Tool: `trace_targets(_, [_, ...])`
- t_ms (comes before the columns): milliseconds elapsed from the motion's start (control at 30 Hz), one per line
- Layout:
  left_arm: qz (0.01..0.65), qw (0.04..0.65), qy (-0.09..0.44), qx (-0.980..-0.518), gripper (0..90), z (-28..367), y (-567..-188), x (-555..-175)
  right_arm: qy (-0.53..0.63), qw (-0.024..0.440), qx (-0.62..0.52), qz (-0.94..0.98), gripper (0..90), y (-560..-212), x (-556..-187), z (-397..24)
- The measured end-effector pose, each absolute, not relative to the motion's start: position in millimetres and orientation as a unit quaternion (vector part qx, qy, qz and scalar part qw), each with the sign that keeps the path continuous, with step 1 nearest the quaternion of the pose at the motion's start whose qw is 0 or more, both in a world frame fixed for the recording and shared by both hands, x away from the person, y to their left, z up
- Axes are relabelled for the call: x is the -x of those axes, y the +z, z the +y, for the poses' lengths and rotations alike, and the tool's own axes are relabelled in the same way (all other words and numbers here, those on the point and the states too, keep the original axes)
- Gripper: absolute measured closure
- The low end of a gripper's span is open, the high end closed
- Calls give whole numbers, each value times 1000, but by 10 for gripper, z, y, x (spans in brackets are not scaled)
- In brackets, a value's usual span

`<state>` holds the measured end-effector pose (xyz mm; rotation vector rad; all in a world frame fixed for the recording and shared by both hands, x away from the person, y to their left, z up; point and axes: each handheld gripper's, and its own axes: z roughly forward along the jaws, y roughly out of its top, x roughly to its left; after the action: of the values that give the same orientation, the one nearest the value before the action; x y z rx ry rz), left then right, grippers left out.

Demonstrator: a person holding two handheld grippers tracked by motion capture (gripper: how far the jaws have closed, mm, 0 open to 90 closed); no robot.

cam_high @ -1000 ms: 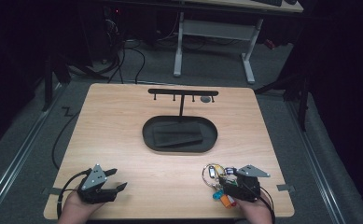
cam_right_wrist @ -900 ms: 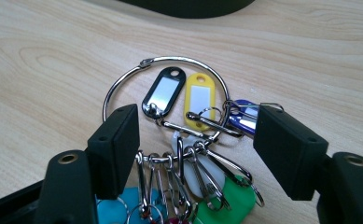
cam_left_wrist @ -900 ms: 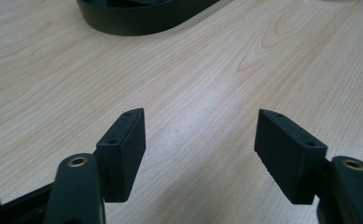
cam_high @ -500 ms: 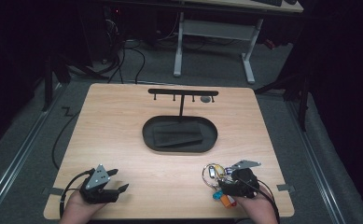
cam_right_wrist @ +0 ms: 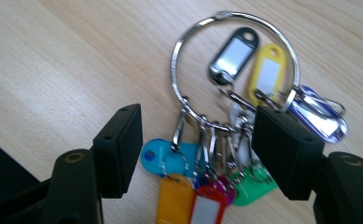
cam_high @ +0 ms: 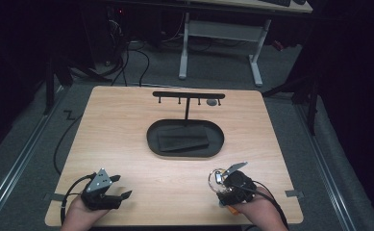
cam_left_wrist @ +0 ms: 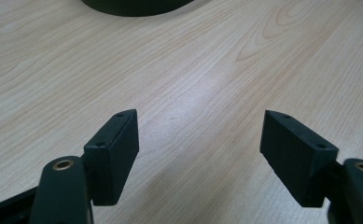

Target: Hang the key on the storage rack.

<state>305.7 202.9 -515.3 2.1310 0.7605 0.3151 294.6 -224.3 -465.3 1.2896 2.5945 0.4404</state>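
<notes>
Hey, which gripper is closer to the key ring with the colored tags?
The right gripper. Its open jaws straddle the key ring and its tags. The left gripper sits open at the table's opposite near corner, over bare wood.

Left gripper (cam_high: 118,188) open (just widened); right gripper (cam_high: 218,182) open.

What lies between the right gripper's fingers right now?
In the right gripper view, the key ring with its coloured tags lies on the table between the right gripper's fingers, whose pads stand apart from it.

Dim surroundings, lit tabletop, slight blur
</notes>
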Motion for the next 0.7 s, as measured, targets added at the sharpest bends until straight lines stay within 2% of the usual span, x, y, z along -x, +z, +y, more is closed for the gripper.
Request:
trace_targets(267, [287,417,121,-854,270,2000,-5122,-3036,120,83,-400,905,353,-4729,-3072,-1981])
trace_targets(467, [261,418,142,-859,279,1955,-5106,-2959,105,60,-391,912,417,-4784,-3184,-1845])
trace_targets(700, [258,423,157,-854,271,1971,-5086,-2928,91,58,-376,920,496,-4817,-3288,-1760])
